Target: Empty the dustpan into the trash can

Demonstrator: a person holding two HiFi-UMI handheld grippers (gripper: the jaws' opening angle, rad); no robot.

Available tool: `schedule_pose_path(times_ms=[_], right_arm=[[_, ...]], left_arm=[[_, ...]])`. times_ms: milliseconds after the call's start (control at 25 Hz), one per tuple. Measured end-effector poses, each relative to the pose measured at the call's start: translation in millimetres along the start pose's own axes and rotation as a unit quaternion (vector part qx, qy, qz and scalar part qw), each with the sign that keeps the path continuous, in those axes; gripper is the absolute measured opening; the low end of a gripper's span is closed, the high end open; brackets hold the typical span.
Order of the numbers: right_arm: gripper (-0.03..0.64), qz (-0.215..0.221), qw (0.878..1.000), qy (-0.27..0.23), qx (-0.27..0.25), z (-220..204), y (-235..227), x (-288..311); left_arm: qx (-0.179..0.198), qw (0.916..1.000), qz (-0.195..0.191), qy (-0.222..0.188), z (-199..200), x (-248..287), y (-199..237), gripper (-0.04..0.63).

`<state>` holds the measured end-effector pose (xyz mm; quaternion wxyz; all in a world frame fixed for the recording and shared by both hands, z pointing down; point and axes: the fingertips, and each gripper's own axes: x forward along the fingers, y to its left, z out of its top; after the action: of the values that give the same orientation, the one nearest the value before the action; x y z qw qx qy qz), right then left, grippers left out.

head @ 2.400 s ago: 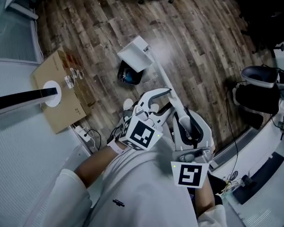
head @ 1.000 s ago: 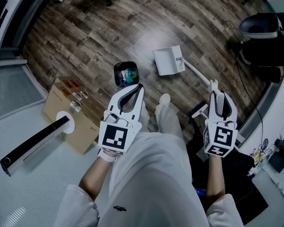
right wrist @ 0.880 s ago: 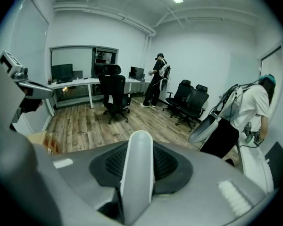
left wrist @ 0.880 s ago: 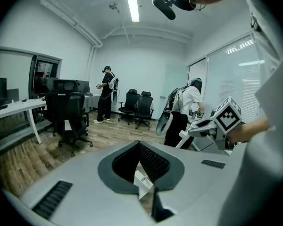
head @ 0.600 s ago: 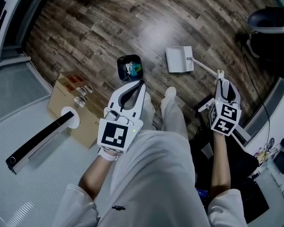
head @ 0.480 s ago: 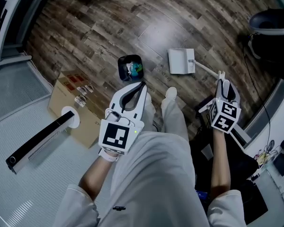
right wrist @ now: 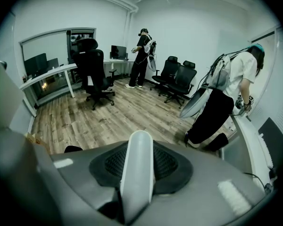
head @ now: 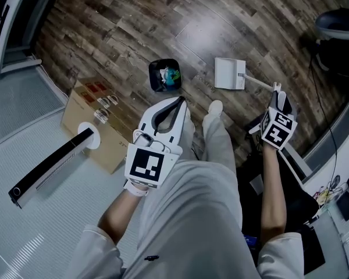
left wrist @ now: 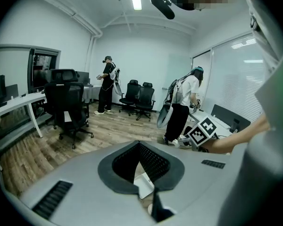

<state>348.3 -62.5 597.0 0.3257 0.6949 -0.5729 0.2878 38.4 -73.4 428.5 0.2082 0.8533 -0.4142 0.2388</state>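
Observation:
The black trash can [head: 164,75] stands on the wood floor with crumpled rubbish inside. To its right the white dustpan [head: 229,73] sits low at the floor; I cannot tell if it touches. Its long white handle [head: 259,82] runs right into my right gripper [head: 277,93], which is shut on it. In the right gripper view the handle [right wrist: 137,173] fills the gap between the jaws. My left gripper [head: 177,101] is shut and holds nothing, hovering just below the trash can; in the left gripper view [left wrist: 139,145] its jaws meet.
A cardboard box [head: 92,128] and a black bar on a round white base [head: 46,164] lie to the left. My legs and a shoe [head: 214,108] are between the grippers. Office chairs [right wrist: 96,69], desks and other people [left wrist: 181,105] stand around the room.
The dustpan, earlier tipped over the trash can, has swung right and come down to the floor with my right gripper. My left gripper has left the handle and sunk slightly.

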Motion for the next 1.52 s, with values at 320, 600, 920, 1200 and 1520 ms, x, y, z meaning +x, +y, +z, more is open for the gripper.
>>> schedule_pose_path(times_ms=[320,600,920,1200,1520], right_arm=[[0.132,-0.013,1.000,0.020,0.002,-27,-3,17],[0.137,-0.021,0.999,0.027,0.039,-38,-22,17],[0.225,-0.039,0.998,-0.001,0.058,-29,-36,-6],[0.230,-0.023,0.996,-0.055,0.073,1,-35,-62],[0.227,0.068,0.987,-0.127,0.067,58,16,-148]], left_arm=[[0.012,0.9999,0.000,0.005,-8,-1,-3,0.006],[0.012,0.9999,-0.003,0.009,-11,-8,-15,0.006],[0.023,0.9997,-0.011,-0.003,-10,-14,-23,0.007],[0.022,0.9996,-0.007,-0.019,1,-30,-27,0.008],[0.016,0.9984,0.008,-0.054,22,-64,-22,0.007]])
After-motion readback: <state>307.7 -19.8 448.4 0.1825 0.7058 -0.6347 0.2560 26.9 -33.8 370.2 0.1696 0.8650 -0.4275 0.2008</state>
